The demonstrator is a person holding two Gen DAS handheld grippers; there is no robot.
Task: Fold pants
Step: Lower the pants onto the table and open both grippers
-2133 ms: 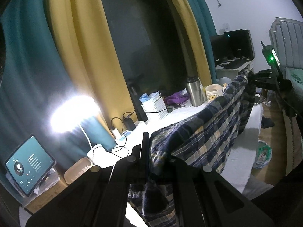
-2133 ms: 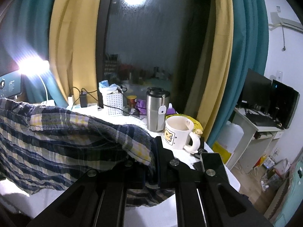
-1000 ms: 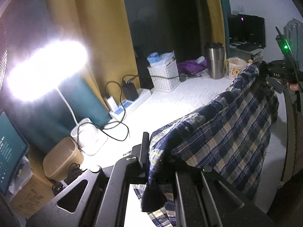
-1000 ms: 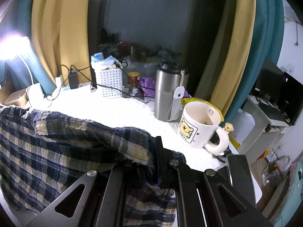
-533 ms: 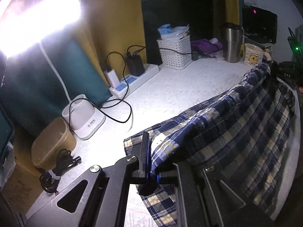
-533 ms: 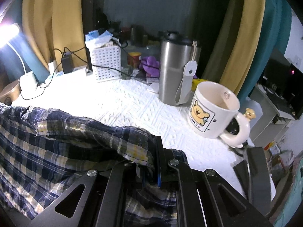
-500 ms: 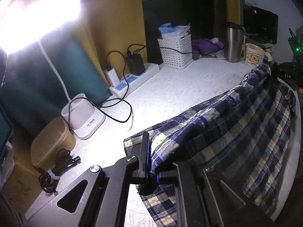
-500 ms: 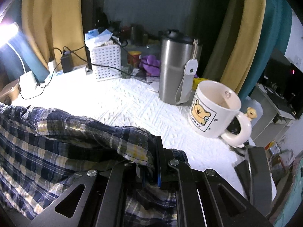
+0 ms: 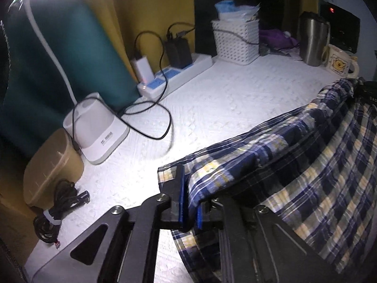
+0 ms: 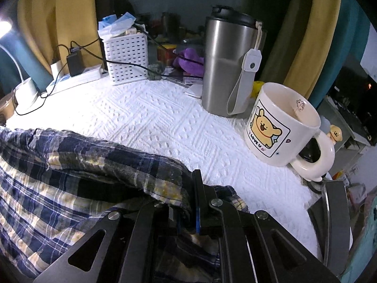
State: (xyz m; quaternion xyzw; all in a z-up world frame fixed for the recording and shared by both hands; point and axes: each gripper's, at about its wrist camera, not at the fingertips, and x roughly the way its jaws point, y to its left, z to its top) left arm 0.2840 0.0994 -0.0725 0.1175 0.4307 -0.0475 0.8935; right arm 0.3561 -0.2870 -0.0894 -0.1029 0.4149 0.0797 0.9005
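Observation:
The navy, white and yellow plaid pants (image 9: 294, 165) hang stretched between my two grippers just above the white textured tabletop (image 9: 223, 94). My left gripper (image 9: 189, 202) is shut on one end of the top edge. My right gripper (image 10: 188, 202) is shut on the other end of the pants (image 10: 70, 176); it also shows at the far right of the left wrist view (image 9: 362, 87). The cloth drapes down toward me, and its lower part is out of sight.
Along the back stand a white lamp base (image 9: 99, 129) with looping cables, a power strip (image 9: 174, 73), a white basket (image 10: 127, 59), a steel tumbler (image 10: 228, 70) and a bear mug (image 10: 282, 127). A tan lidded bowl (image 9: 49, 162) and a bundled cable (image 9: 59, 210) lie at the left.
Both grippers have come down and forward toward the tabletop with the pants still held. The lamp head has risen out of the left view, and the mug and tumbler look closer on the right.

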